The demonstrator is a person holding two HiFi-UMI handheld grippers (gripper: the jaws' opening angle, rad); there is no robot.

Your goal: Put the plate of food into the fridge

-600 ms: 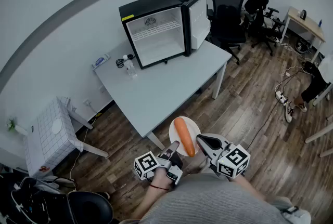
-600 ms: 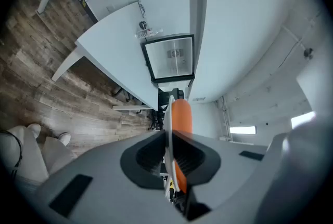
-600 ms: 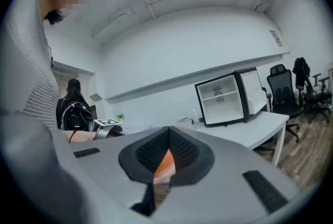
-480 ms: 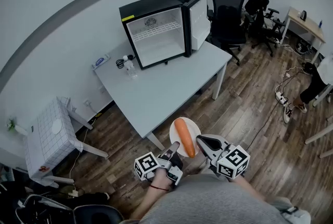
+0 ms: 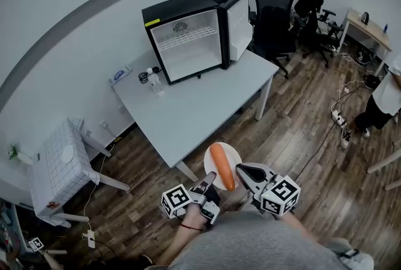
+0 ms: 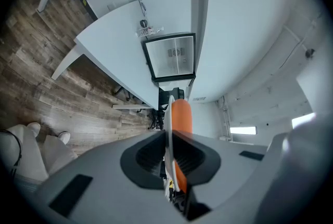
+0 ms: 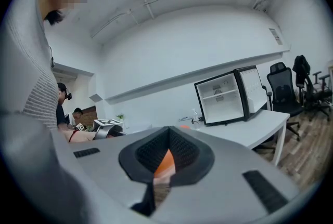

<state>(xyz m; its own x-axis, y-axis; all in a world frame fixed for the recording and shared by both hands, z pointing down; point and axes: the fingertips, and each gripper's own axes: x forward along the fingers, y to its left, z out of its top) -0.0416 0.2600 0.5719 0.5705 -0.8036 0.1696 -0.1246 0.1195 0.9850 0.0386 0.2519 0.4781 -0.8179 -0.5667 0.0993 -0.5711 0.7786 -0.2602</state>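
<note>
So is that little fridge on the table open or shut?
Open: the fridge has its door swung wide, baring the white interior and wire shelf.

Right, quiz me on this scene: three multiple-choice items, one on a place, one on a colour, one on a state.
1. Where does the fridge stand?
A. on the floor
B. on the grey table
C. on an office chair

2. What colour is the food on the plate?
A. green
B. orange
C. brown

3. How is the fridge door?
A. swung open
B. shut
C. taken off and laid flat

Answers:
1 B: the fridge sits at the far end of the table top.
2 B: one long orange piece lies across the white plate, whose rim the left gripper clamps.
3 A: the door stands wide to one side, so the white inside and its wire shelf show.
</note>
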